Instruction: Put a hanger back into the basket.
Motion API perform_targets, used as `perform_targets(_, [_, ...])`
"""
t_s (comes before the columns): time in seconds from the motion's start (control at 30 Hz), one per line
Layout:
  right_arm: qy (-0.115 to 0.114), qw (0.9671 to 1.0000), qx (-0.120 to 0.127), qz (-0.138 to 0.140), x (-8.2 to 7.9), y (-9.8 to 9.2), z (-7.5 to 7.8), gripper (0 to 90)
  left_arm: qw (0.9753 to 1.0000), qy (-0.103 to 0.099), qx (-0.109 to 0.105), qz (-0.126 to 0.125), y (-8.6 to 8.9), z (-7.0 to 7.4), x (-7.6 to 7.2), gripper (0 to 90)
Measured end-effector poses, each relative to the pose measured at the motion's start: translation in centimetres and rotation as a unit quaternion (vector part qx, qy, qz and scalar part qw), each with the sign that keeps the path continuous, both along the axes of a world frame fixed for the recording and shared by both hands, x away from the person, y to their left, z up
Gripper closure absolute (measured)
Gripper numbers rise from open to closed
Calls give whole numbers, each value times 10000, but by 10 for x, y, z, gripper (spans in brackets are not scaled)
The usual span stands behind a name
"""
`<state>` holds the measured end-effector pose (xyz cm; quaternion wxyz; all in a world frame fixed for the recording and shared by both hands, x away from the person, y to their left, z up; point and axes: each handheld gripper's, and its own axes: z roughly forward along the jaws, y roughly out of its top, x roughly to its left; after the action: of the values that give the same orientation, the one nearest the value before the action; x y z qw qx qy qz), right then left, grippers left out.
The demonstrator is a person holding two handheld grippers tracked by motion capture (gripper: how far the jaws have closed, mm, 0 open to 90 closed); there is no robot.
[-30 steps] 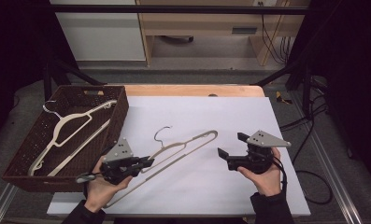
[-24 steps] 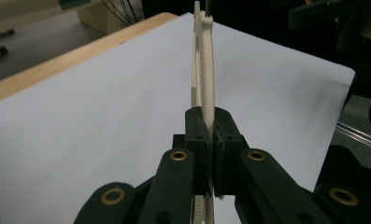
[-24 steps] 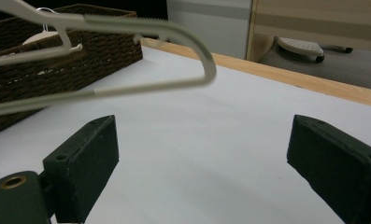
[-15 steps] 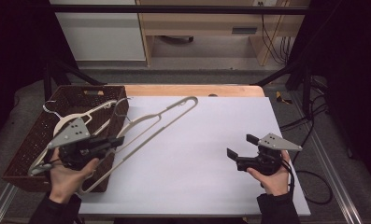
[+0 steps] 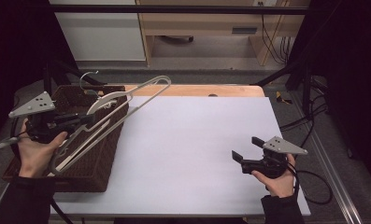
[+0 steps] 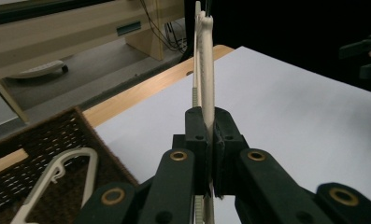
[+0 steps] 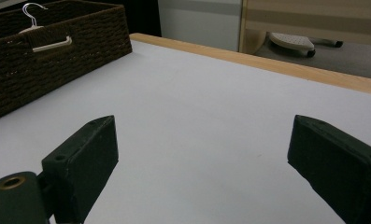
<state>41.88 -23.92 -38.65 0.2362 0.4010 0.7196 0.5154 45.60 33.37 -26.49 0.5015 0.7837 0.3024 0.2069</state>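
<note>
Cream plastic hanger (image 5: 109, 113), with metal hook (image 5: 88, 77): held in the air at the left of the high view, tilted, its far shoulder reaching toward upper centre and its near end low by the person's left hand. It hangs partly above the basket and partly above the table edge. In the left gripper view its bar (image 6: 205, 70) runs edge-on, straight up the middle of the frame.

Left gripper (image 5: 85, 120): jaws closed tight on the hanger's bar, no gap visible either side in its own view.

Woven brown basket (image 5: 109, 154): lower left of the high view, touching the white table's left side. A second cream hanger (image 6: 64, 179) already lies inside, seen at the lower left of the left gripper view.

White table top (image 5: 197, 140): bare across the centre, with a wooden strip (image 5: 206, 90) along its far edge.

Right gripper (image 5: 244, 151): lower right of the high view, jaws spread wide and holding nothing, resting low over the table well apart from the basket.

Handling note, as judgement: the step appears to be laying the hanger into the basket.
- Swing the far shoulder inward first, since it overhangs the basket's right wall and would catch the rim.
- Level the hanger so it settles flat on the one beneath.
- Keep the hook clear of the weave and of the other hanger's hook.
- Release only once the bar is low inside the walls.
</note>
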Motion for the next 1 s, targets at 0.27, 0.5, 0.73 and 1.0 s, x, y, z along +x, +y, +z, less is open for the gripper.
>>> perform_targets(0.27, [-17, 10000, -12, 15, -1, 2, 1, 90, 9997, 51, 169, 170, 38, -8, 19, 867])
perform_targets(0.5, [-25, 10000, -8, 35, -1, 3, 2, 90, 9994, 134, 127, 288, 70, -12, 27, 867])
perform_targets(0.73, [7, 10000, -36, 44, 1, 4, 1, 90, 9984, 282, 114, 473, 103, -18, 30, 867])
perform_targets(1.0, [50, 9999, -77, 71, 2, 6, -1, 92, 9978, 373, 106, 538, 130, -29, 30, 867])
